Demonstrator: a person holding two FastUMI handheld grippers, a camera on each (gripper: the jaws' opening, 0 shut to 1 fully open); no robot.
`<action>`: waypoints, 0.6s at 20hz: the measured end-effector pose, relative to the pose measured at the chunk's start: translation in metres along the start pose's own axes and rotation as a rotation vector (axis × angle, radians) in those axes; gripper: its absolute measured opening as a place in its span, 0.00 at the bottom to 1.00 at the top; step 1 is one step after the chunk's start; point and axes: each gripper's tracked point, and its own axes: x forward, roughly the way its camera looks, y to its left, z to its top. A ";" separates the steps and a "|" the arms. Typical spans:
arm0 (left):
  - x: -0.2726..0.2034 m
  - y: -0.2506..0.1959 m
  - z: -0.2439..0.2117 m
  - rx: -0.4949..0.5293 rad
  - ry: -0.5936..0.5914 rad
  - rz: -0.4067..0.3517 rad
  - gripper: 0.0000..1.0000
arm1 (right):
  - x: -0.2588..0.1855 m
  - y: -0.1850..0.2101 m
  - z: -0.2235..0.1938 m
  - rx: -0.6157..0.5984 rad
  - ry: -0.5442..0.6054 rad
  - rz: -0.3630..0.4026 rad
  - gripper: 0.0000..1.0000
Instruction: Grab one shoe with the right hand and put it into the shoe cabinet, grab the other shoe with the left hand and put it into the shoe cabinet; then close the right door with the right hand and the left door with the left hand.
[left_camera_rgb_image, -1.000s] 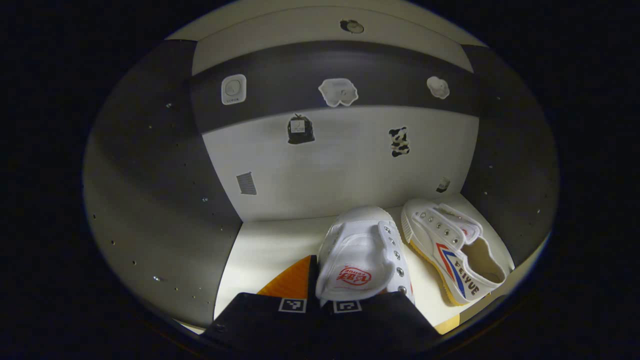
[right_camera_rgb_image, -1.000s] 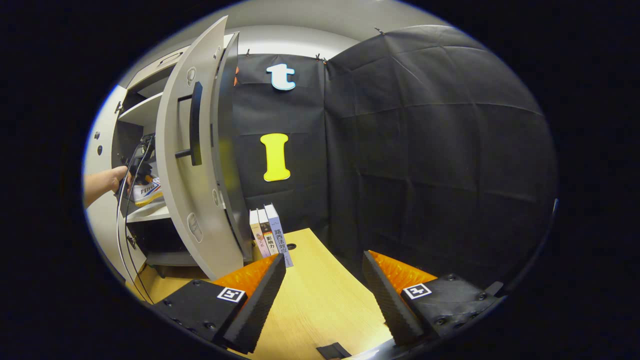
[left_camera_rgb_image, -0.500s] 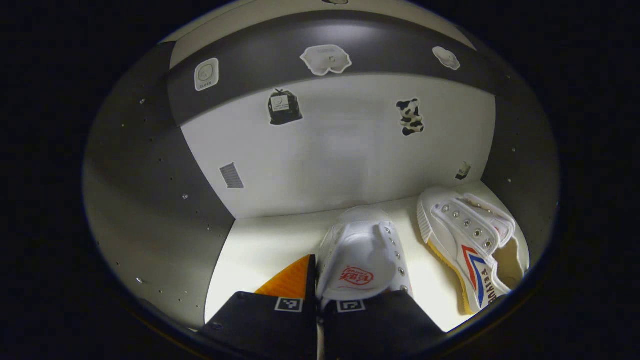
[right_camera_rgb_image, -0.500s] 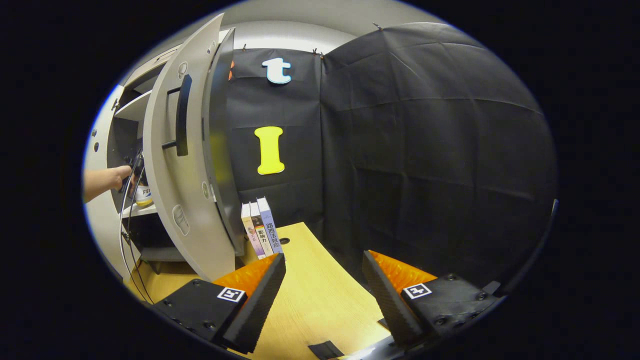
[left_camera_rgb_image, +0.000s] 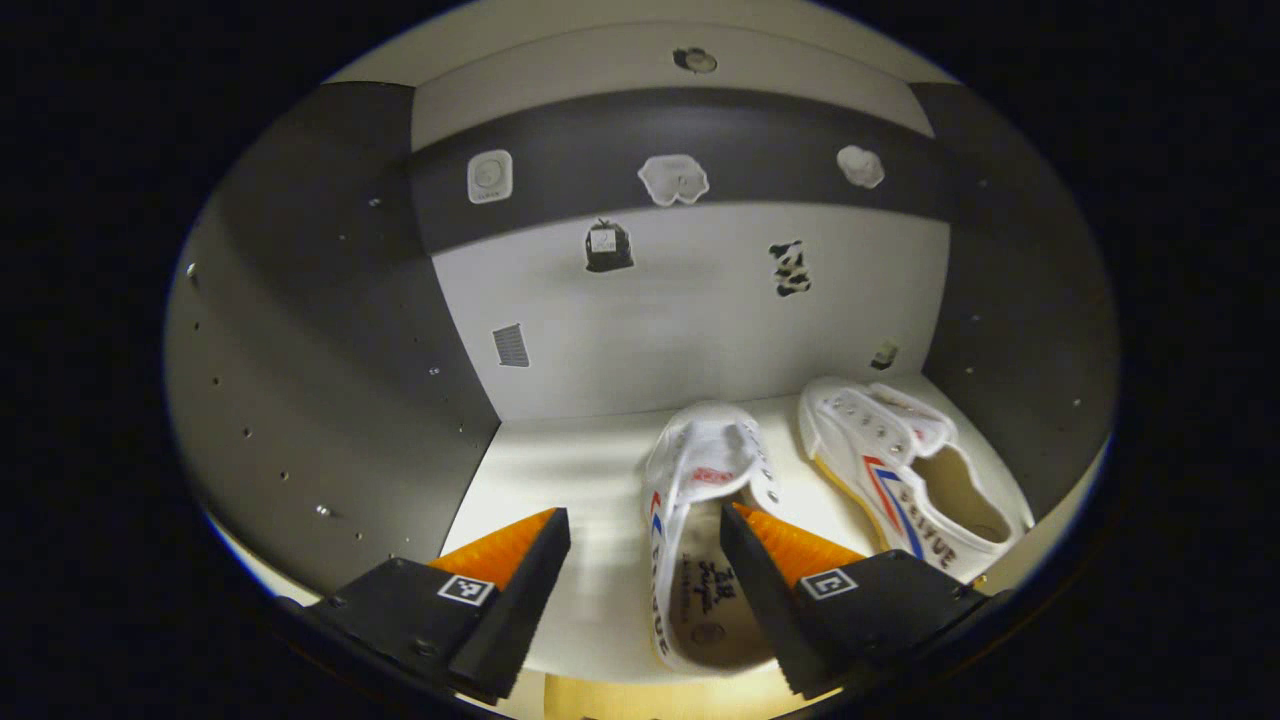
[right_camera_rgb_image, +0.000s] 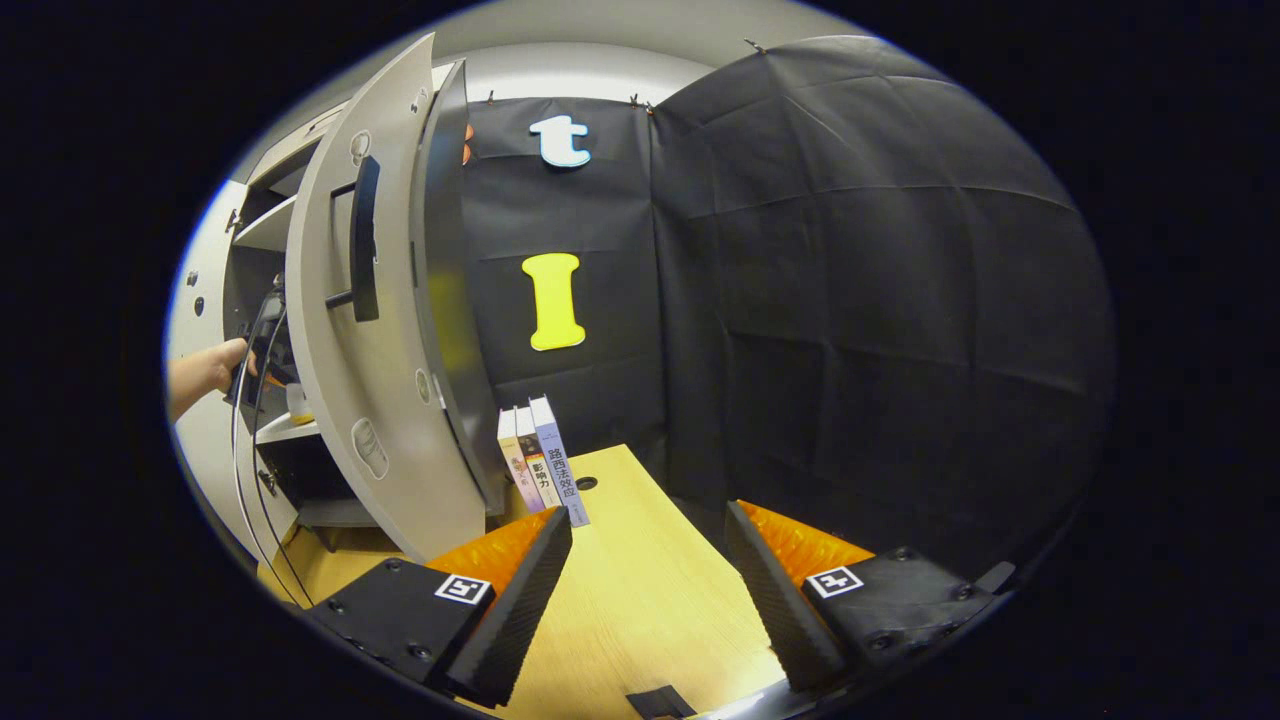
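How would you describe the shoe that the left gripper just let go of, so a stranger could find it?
Look inside the shoe cabinet, on the lit shelf. Two white shoes lie there; it is the nearer shoe, between the left gripper's open fingers, left of the other shoe. You see straight down onto its insole.

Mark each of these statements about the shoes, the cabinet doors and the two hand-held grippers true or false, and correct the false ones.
1. Both shoes lie on the cabinet shelf. True: the near shoe and the far shoe lie side by side.
2. The left hand-held gripper is shut on the near shoe. False: its jaws are open, with one finger over the shoe's opening.
3. The right door is closed. False: it stands open, showing the shelves behind it.
4. The right hand-held gripper is open and holds nothing. True: it hangs over the wooden table.
5. Three books lie flat on the table. False: they stand upright beside the door.
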 end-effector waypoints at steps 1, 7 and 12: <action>-0.019 -0.001 0.000 -0.011 -0.020 -0.007 0.98 | 0.002 0.003 0.004 -0.005 -0.006 0.019 0.99; -0.144 -0.012 -0.013 -0.136 -0.254 -0.013 0.97 | 0.018 0.028 0.030 -0.048 -0.047 0.155 0.98; -0.227 -0.016 -0.068 -0.113 -0.389 0.074 0.98 | 0.028 0.049 0.058 -0.030 -0.074 0.270 1.00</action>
